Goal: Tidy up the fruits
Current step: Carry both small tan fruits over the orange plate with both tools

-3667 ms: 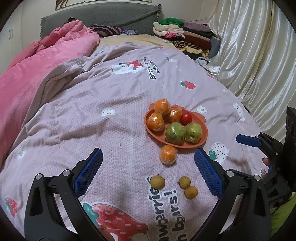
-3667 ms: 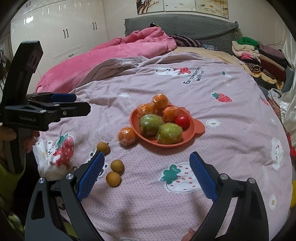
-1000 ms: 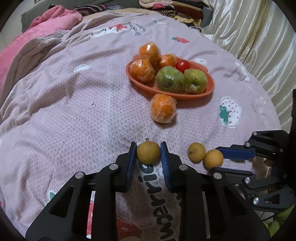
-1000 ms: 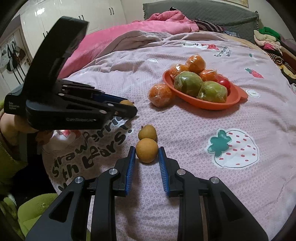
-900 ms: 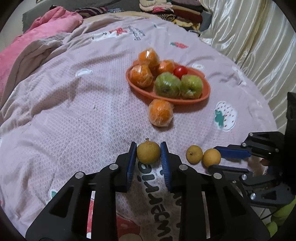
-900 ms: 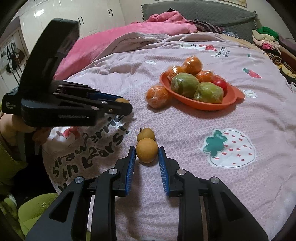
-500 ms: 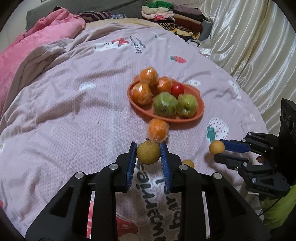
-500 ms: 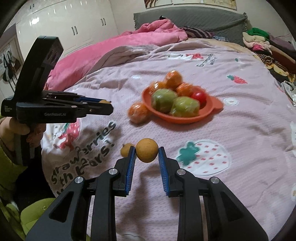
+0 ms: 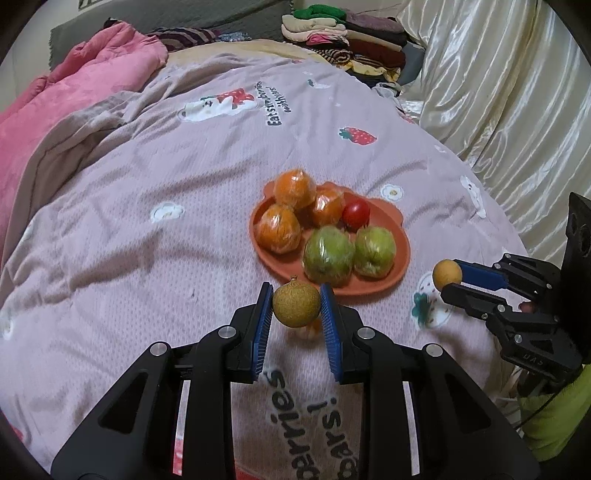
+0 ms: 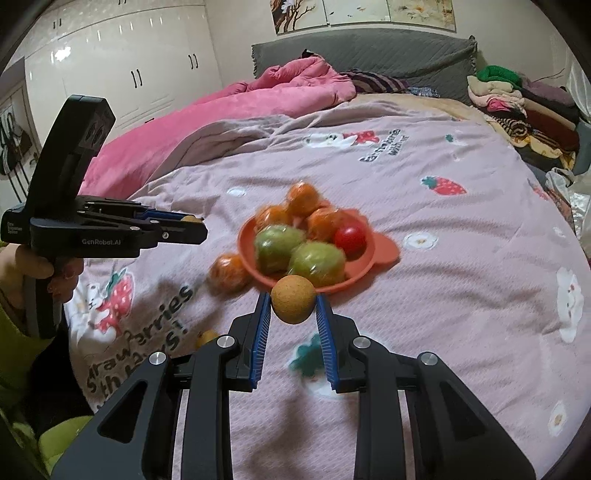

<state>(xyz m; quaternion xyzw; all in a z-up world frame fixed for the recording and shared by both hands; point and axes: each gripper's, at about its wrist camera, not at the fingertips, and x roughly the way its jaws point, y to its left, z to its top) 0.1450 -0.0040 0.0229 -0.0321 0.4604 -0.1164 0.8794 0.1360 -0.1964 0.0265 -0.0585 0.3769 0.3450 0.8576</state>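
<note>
An orange plate [image 9: 400,254] [image 10: 384,251] on the bedspread holds wrapped oranges [image 9: 277,232], two green fruits [image 9: 328,255] and a red tomato [image 9: 356,213]. My left gripper [image 9: 296,303] is shut on a small tan round fruit [image 9: 296,305], lifted above the bedspread in front of the plate. My right gripper [image 10: 293,301] is shut on a second tan fruit [image 10: 293,299], also raised near the plate's front rim. One wrapped orange [image 10: 229,274] lies loose left of the plate. A third tan fruit [image 10: 207,336] rests on the bedspread, partly hidden behind my right gripper's finger.
A pink quilt [image 10: 236,103] is heaped at the far left of the bed. Folded clothes [image 9: 343,33] are stacked at the back right. A shiny cream curtain [image 9: 498,92] hangs along the right side. A hand [image 10: 33,266] holds the left gripper.
Both grippers have risen off the bedspread with their small tan fruits and moved toward the plate. The third tan fruit stays where it lay.
</note>
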